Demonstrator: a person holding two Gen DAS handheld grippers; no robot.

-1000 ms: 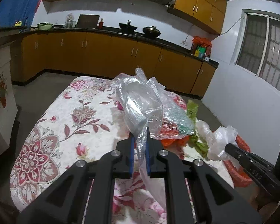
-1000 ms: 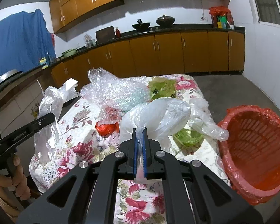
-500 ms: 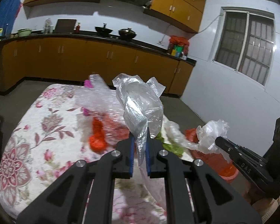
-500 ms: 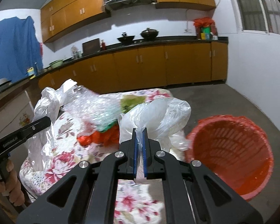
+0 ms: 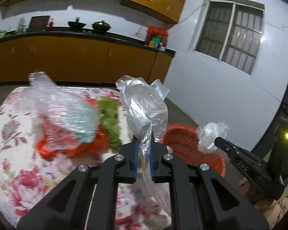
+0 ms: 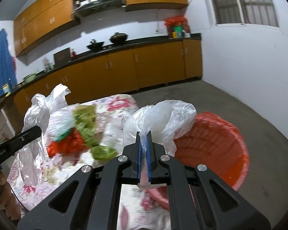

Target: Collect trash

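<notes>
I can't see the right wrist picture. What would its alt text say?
A hand-held gripper pinches a crumpled clear plastic bag beside an orange basket. Left of it, a floral-clothed table holds more plastic scraps, with kitchen cabinets behind.

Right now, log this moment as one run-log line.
left claw: shut on clear bag | right claw: shut on white bag | red basket: beside table, nothing dropped yet

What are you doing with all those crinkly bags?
A person is picking up trash. The left gripper pinches a clear plastic bag, and the right gripper pinches a white plastic bag, beside an orange basket on the floor. More wrappers lie on the flowered table. Nothing is in the basket yet.
</notes>
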